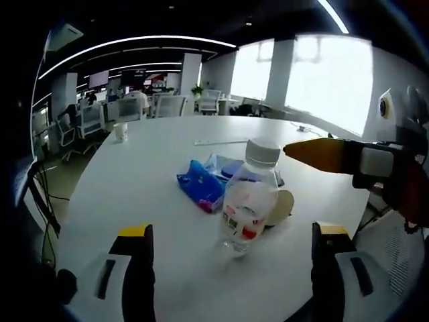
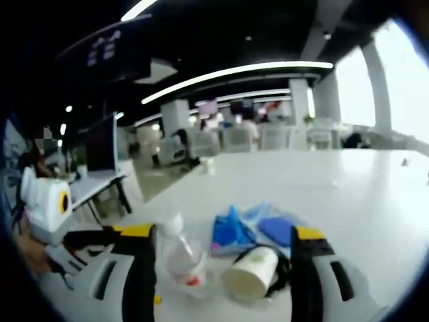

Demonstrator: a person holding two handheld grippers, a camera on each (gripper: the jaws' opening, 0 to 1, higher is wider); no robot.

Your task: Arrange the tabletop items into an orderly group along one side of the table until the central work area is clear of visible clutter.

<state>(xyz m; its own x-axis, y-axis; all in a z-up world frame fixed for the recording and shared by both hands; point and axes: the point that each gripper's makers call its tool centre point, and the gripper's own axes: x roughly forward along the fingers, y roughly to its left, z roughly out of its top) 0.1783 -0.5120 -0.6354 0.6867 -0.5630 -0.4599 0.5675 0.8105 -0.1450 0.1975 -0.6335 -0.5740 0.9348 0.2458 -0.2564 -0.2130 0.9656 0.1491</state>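
Note:
A clear plastic bottle (image 1: 249, 198) with a white cap and a red-and-white label stands on the white table (image 1: 127, 188), just ahead of my open left gripper (image 1: 232, 231) and between its jaws' lines. Behind it lie blue packets (image 1: 201, 184) and a paper cup (image 1: 283, 204) on its side. My right gripper (image 1: 322, 154) reaches in from the right, above the cup. In the right gripper view, the open right gripper (image 2: 222, 233) frames the bottle (image 2: 184, 258), the tipped cup (image 2: 253, 272) and the blue packets (image 2: 231, 231). Nothing is held.
A small white cup (image 1: 120, 131) stands near the table's far left edge, and a white strip (image 1: 221, 141) lies farther back. Office chairs (image 1: 171, 105) and desks surround the table. The left gripper (image 2: 87, 238) shows at the left of the right gripper view.

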